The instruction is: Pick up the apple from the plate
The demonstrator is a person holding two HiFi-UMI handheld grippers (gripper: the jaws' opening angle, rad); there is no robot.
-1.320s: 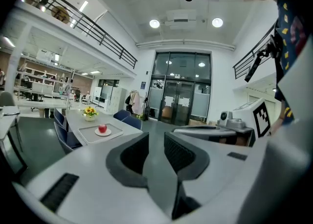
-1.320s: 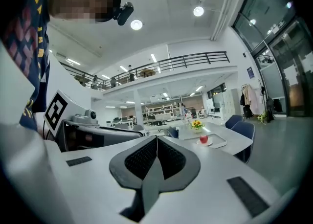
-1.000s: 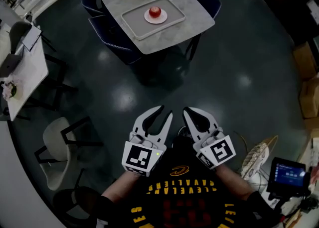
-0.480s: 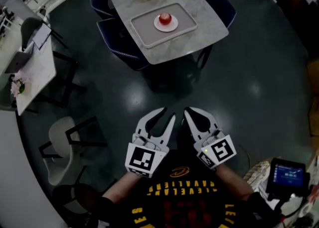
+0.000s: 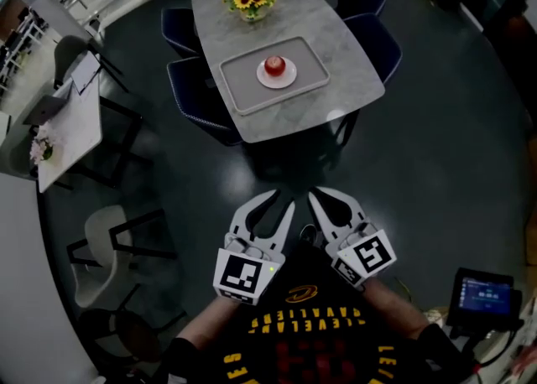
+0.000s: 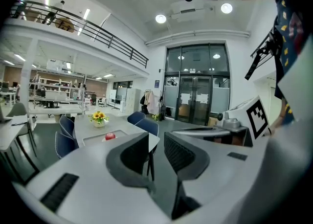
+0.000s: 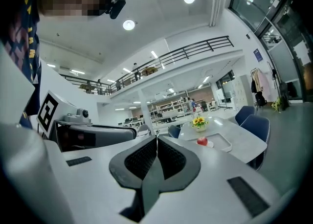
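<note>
A red apple sits on a small white plate in a grey tray on the grey table, far ahead of both grippers. My left gripper is held low near my body, its jaws a little apart with nothing between them. Beside it, my right gripper has its jaws pressed together and empty. The left gripper view shows the apple small and distant beyond the left gripper. In the right gripper view the apple lies well past the right gripper.
A vase of sunflowers stands at the table's far end. Dark blue chairs flank the table on both sides. A second table with a laptop and a white chair are at the left. A small screen is at the lower right.
The table with the apple has shifted lower and rightward in the head view and looks nearer. Both grippers keep the same pose in front of my body.
</note>
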